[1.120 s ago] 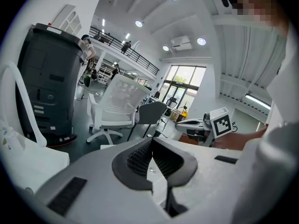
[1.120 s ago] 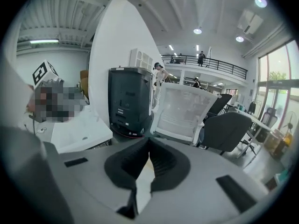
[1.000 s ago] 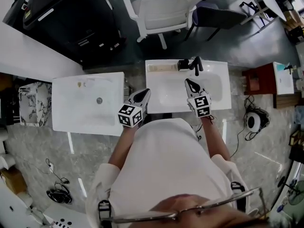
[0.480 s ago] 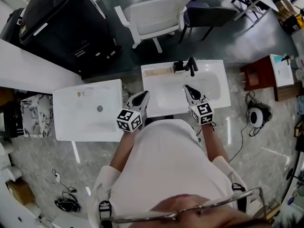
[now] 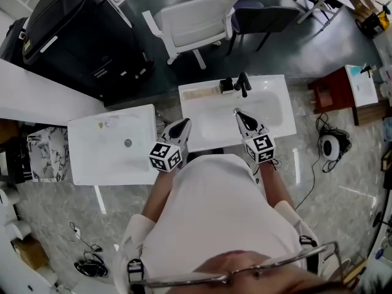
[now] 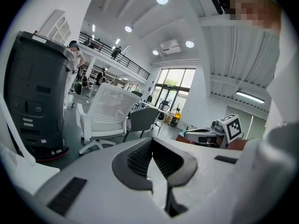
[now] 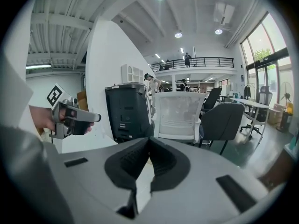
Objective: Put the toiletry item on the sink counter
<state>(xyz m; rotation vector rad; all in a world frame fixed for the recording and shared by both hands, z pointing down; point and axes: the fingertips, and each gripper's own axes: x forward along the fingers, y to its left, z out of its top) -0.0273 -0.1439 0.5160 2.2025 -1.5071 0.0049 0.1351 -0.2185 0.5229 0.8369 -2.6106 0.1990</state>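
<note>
Toiletry item (image 5: pixel 199 94): where does it lie?

From the left: a bare sink (image 5: pixel 113 143), then the left claw (image 5: pixel 182 126), pressed together on nothing, low by the near edge of the second sink (image 5: pixel 269 112). Beyond it, on the desk strip behind that basin, the pale long item lies flat. A small dark thing (image 5: pixel 226 86) and the faucet (image 5: pixel 244 84) sit just to its right. The right claw (image 5: pixel 239 114) hangs over the basin, also pressed together and empty.

How will it handle?

It is too small to tell tube from box. I'd judge it light. If it is a tube, it will be soft and a bit slippery, and it would dent under a hard pinch.

Where to take hold?

Across its narrow width near the middle, coming from above, so it stays level.
</note>
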